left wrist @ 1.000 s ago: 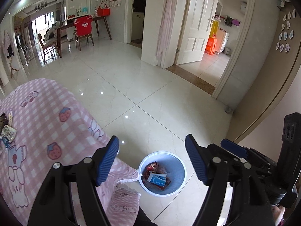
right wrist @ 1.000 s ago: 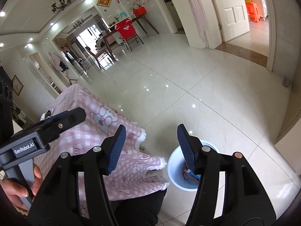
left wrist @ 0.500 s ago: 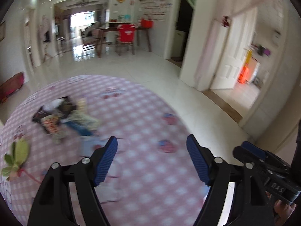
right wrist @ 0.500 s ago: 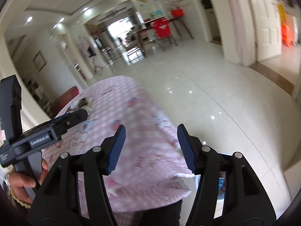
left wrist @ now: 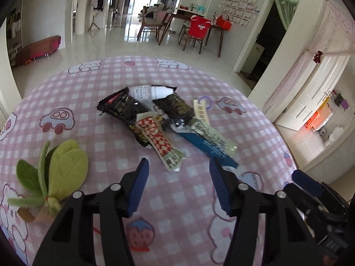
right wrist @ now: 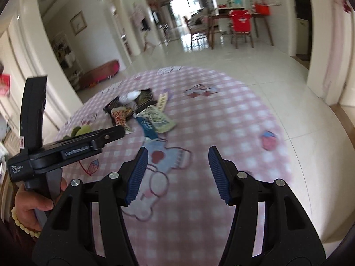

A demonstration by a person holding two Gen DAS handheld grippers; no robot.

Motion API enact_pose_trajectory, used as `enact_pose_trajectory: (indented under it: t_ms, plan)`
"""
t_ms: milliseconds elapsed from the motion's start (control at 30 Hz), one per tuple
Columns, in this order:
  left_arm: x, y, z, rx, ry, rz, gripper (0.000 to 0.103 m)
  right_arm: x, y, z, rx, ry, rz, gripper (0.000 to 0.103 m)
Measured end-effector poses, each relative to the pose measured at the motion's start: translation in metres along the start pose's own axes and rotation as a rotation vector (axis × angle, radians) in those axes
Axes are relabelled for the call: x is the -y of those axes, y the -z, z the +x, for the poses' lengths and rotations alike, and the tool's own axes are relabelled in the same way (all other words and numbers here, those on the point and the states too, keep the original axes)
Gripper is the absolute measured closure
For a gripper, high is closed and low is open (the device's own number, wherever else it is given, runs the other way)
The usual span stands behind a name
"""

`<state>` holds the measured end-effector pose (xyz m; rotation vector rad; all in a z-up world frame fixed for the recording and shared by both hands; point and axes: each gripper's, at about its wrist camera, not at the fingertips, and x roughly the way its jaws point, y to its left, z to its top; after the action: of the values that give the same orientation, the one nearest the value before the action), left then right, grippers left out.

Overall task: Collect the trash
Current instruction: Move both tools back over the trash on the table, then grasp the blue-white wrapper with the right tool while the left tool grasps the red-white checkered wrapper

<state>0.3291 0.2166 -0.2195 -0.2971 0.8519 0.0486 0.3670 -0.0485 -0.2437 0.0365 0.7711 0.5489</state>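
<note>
A pile of trash lies on the pink checked tablecloth: a black snack wrapper, a red-and-white checked wrapper, a blue packet, a white bottle and a paper tag. My left gripper is open and empty, just in front of the red-and-white wrapper. My right gripper is open and empty over the cloth, to the right of the pile. The trash bin is out of view.
A green plush leaf toy lies on the cloth at the left. The left gripper's body and the hand holding it show in the right wrist view. The table's right edge drops to a tiled floor.
Both grippers swung away from the blue trash bin on the floor and turned left over the table. The trash pile now sits straight ahead of the left gripper. Both stayed open.
</note>
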Motion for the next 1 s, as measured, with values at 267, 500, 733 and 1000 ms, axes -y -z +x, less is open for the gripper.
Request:
enact_pose_trajectory:
  t_ms: [267,500,733,1000]
  plan:
    - [-0.003,-0.013,0.023,-0.031,0.002,0.031,0.082,-0.026,-0.019,0.043,-0.071,-0.016,-0.090,0.056]
    - [-0.002,-0.006,0.004,0.011,-0.026,0.076,0.089,-0.044,-0.024,0.071,-0.133,0.006,-0.169,0.071]
    - [-0.012,-0.002,-0.016,0.038,-0.010,0.059,0.089,-0.057,-0.019,0.083,-0.179,0.045,-0.255,0.078]
    - [-0.010,0.004,-0.030,0.041,-0.009,0.058,0.089,-0.064,-0.016,0.085,-0.163,0.081,-0.319,0.083]
